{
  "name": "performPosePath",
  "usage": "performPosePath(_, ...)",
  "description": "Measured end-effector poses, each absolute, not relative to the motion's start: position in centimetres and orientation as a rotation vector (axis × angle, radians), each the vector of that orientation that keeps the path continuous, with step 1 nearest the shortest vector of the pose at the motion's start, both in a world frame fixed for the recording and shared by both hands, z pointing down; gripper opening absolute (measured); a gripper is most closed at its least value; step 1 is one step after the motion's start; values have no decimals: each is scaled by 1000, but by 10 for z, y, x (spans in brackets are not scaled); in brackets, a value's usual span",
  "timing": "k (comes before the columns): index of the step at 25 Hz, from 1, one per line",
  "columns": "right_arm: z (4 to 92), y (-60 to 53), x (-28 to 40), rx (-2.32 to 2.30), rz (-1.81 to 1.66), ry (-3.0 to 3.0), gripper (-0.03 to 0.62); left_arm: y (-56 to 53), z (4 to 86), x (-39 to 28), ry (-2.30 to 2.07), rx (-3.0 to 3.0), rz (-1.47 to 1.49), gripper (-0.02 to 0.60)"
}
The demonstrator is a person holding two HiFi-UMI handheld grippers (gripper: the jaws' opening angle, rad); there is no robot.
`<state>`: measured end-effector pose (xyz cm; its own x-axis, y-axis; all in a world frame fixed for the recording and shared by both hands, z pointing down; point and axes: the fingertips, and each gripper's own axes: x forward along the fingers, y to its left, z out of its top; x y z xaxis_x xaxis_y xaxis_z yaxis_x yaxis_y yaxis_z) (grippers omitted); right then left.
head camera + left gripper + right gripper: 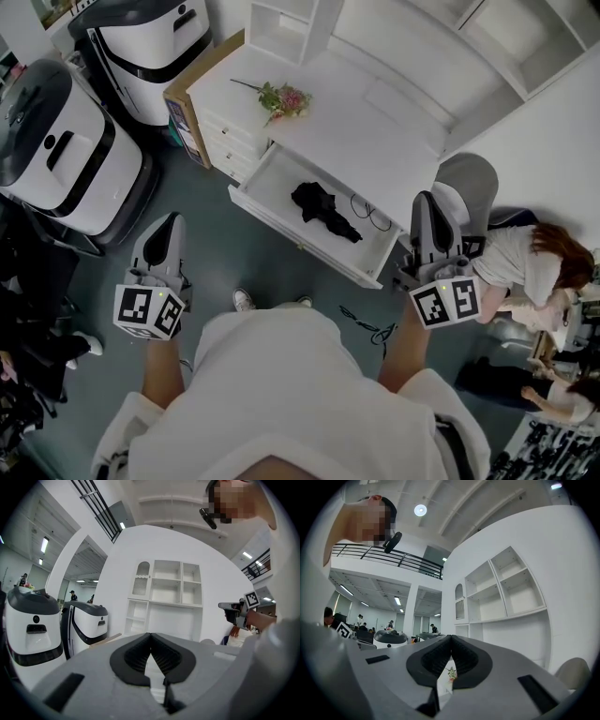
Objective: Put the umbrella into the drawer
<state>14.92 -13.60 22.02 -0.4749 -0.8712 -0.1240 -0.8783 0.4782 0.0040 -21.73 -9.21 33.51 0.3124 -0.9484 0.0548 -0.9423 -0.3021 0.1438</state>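
Head view shows the folded black fabric umbrella (323,211) lying inside the open white wooden drawer (277,183), so the left gripper (169,220) and right gripper (427,199), both closed and empty before that drawer, should probably push its front evenly to avoid jamming.

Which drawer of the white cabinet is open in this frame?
The wide drawer pulled out toward the person, with the black umbrella lying inside. The small drawers to its left, below the flowers, look shut.
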Motion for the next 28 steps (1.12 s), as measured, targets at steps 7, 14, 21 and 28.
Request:
performPosePath(7,222,-131,151,-1574,104,2606,0,-98,334,-213,-1745,2428,-85,14)
performPosePath(14,222,-125,161,-1585,76,2577,0,-104,335,-201,-1709,2443,-87,14)
performPosePath(21,225,-120,175,-1603,61,2572,0,-105,338,-185,-1681,2455,-79,14)
performPosePath(28,230,-118,184,-1610,92,2594,0,-102,343,-172,-1676,2442,-67,14)
